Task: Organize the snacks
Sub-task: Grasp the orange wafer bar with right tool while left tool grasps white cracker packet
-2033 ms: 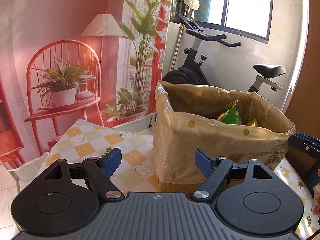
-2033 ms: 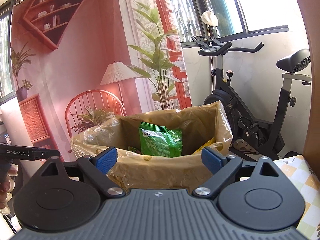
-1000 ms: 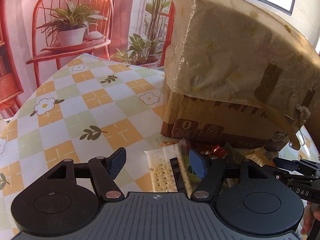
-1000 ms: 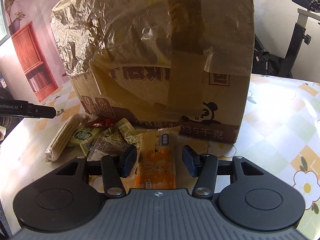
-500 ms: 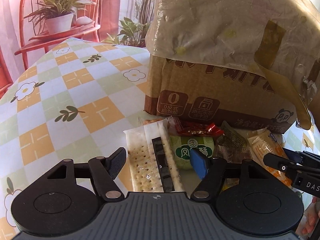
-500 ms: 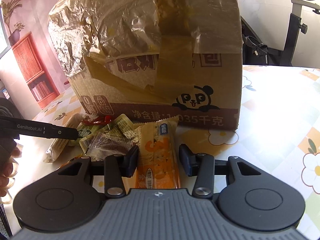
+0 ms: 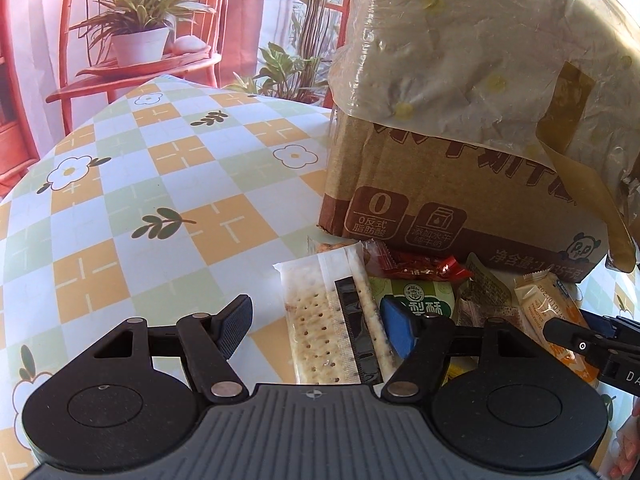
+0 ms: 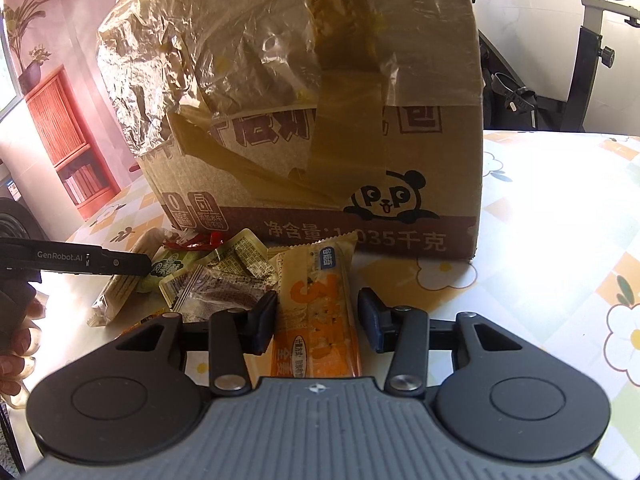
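Note:
A pile of wrapped snacks lies on the table against the front of a cardboard box point(image 7: 440, 200) point(image 8: 320, 140) lined with a plastic bag. My left gripper point(image 7: 316, 326) is open and straddles a long clear cracker pack point(image 7: 312, 320); its left pad stands well off the pack. Beside the pack lie a green snack point(image 7: 424, 300) and a red wrapper point(image 7: 416, 266). My right gripper point(image 8: 318, 320) is open around an orange snack packet point(image 8: 316, 300); the left pad is at the packet's edge and the right pad is just clear of it. Each gripper's finger shows in the other's view.
The table point(image 7: 160, 200) has a checked flower-print cloth, with bare cloth left of the box and right of the orange packet. An exercise bike point(image 8: 592, 60) stands behind the table. A person's hand point(image 8: 16, 344) holds the left gripper at the frame edge.
Both grippers have dropped from above the box's open top to the snack pile in front of it. The right jaws have narrowed around the orange packet.

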Demonstrator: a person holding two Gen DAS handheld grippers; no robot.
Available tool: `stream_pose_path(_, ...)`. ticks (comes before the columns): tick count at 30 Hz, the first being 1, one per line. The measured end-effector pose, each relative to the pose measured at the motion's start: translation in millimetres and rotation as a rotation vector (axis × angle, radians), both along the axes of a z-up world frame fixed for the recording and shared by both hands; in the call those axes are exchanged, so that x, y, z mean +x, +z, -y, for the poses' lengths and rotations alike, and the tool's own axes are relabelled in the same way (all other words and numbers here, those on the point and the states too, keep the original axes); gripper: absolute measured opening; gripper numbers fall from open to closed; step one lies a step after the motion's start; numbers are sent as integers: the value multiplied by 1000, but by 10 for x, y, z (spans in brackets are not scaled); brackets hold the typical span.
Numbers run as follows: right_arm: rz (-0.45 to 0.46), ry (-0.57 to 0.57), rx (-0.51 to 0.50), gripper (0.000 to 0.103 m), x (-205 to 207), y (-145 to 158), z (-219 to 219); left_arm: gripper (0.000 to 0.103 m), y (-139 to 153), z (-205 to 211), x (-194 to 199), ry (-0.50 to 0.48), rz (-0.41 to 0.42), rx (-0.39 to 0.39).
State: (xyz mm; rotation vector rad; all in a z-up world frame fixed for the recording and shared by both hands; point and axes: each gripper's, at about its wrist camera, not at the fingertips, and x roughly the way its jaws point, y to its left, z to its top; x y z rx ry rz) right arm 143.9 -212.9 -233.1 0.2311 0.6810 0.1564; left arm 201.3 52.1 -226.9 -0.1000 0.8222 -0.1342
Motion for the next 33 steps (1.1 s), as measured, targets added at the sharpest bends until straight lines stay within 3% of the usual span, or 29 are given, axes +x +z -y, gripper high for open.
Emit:
stream_pose_path(7, -16, -12, -16, 43, -3, 13, -19, 73, -16, -47, -20, 38, -14, -8)
stream_pose_path(10, -72, -75, -71, 40, -17, 92, -47, 73, -10, -13, -85, 18, -16, 8)
stream_pose_path(15, -105, -97, -53, 40, -90, 118, 3, 71, -11, 39, -158, 8, -11, 43)
stream_pose_path(16, -106, -107, -48, 40, -99, 117, 14, 65, -1, 34, -169, 5, -12, 35)
stream_pose_path(17, -105, -117, -40, 40, -104, 113, 21, 52, 11, 33, -184, -9, -12, 26)
stream_pose_path(20, -94, -143, -28, 40, -121, 100, 13, 49, 38, 7, -214, -20, -20, 11)
stream_pose_path(33, -88, -173, 9, 39, -321, 119, 65, 49, 342, -43, -431, -21, 47, 7)
